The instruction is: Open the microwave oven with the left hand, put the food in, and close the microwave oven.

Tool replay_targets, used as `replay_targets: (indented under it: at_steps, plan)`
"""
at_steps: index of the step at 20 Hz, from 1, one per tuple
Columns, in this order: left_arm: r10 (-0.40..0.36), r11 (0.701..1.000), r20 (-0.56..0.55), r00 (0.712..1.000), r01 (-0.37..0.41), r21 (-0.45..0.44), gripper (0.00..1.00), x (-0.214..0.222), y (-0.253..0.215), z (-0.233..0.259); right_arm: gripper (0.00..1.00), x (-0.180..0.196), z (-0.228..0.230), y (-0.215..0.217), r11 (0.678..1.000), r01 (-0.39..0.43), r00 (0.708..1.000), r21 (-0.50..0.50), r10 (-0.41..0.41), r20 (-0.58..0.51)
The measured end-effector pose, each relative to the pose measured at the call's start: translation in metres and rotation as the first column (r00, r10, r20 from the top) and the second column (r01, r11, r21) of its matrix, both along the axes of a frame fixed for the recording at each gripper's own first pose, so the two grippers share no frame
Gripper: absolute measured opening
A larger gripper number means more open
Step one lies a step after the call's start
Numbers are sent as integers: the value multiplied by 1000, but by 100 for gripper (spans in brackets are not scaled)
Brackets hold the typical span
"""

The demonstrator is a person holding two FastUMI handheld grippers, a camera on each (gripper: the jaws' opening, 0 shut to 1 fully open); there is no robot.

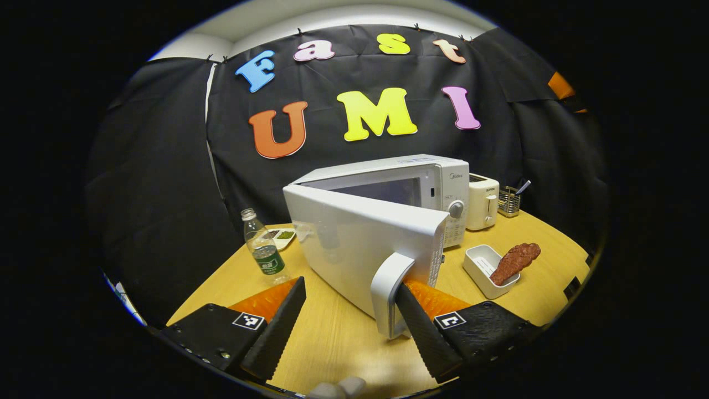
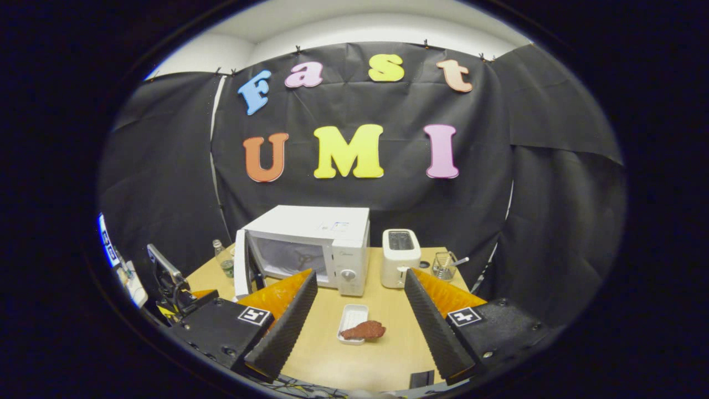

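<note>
The white microwave stands on the wooden table with its door swung partly out toward me. My left gripper is open; its right finger sits hooked behind the door's white handle, while the left finger stays clear of the door. A brown piece of food lies over a white dish to the right of the microwave. In the right gripper view the microwave shows its door standing out to the left. My right gripper hangs open above the food, holding nothing.
A white toaster and a wire basket stand to the right of the microwave. A plastic bottle and a small plate sit to its left. Dark equipment stands at the table's left edge.
</note>
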State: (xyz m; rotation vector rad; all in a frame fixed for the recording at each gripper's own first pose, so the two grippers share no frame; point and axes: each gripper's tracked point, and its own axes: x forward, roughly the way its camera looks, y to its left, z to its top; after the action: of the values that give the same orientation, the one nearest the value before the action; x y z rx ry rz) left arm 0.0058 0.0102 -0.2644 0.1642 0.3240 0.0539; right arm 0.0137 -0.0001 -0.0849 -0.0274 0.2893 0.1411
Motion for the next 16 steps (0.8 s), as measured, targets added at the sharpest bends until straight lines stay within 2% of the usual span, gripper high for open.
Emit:
replay_targets:
  at_steps: [1,2,3,4,6,7,8,11,16]
  plan:
    - [7,1000,-5,1000,-7,-2,95,-8,10,1,100,0,-3,8,1000,-11,1000,3,11,-5]
    - [17,1000,-9,1000,-17,-2,95,-14,19,1,96,0,-5,17,1000,-23,1000,7,23,-8]
    - [24,1000,-15,1000,-24,-1,95,-19,29,0,96,0,-8,25,999,-34,999,9,34,-11]
    - [28,1000,-11,1000,-28,-4,95,-25,39,1,100,0,-11,34,999,-44,999,12,45,-18]
    - [44,999,-20,999,-45,-20,96,-36,55,1,100,-1,-16,56,997,-70,997,29,71,-27]
    - [53,998,-22,998,-53,-19,95,-41,65,1,96,-2,-20,65,996,-80,996,31,81,-31]
    - [64,998,-24,998,-64,-15,95,-45,74,0,100,-2,-21,73,996,-88,996,34,89,-29]
    - [93,996,-31,995,-93,1,95,-59,105,-1,100,-4,-29,92,993,-106,993,49,108,-38]
    - [172,985,-29,985,-171,36,95,-73,161,4,100,-2,-44,90,995,-88,994,53,91,-55]
